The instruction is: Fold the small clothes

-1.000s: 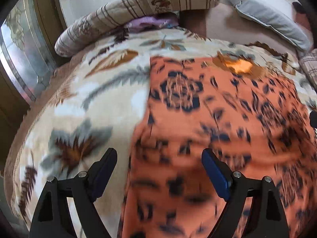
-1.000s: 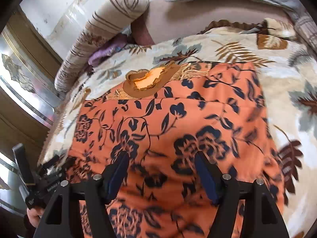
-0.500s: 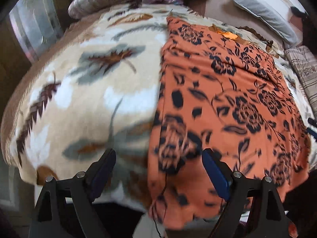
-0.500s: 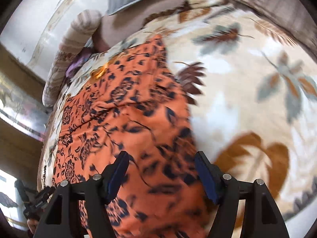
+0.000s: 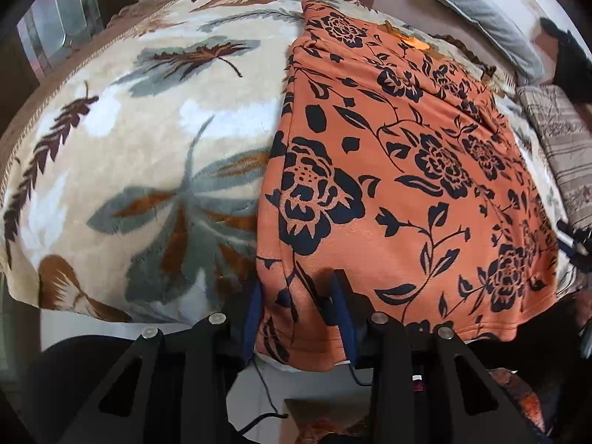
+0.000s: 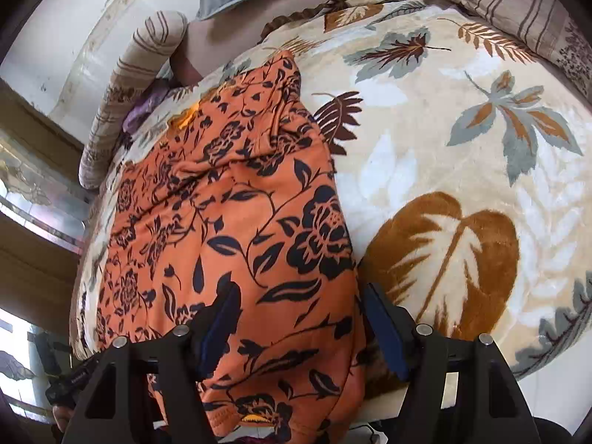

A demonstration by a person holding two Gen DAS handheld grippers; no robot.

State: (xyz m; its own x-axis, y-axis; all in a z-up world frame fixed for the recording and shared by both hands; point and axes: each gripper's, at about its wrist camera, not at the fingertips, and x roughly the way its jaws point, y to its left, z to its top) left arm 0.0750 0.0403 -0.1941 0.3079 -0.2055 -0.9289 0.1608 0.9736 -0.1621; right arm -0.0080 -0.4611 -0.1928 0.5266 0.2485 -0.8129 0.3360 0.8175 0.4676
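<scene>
Here the orange garment (image 5: pixel 407 185) overhangs the blanket (image 5: pixel 129 148) edge.

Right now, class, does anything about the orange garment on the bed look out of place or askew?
Yes. The orange garment lies flat on the leaf-patterned blanket, but its near hem hangs past the bed's edge, and a raised wrinkle crosses its far half.

Open blanket (image 5: pixel 122 155) left of the left gripper (image 5: pixel 298 307), nothing standing on it; its jaws have just been closing on the orange garment (image 5: pixel 399 185). Ahead, a striped bolster (image 6: pixel 137 85) and grey pillow (image 5: pixel 481 18) wall off the far end. Right of the right gripper (image 6: pixel 301 325), bare blanket up to a patterned cushion (image 6: pixel 518 3).
</scene>
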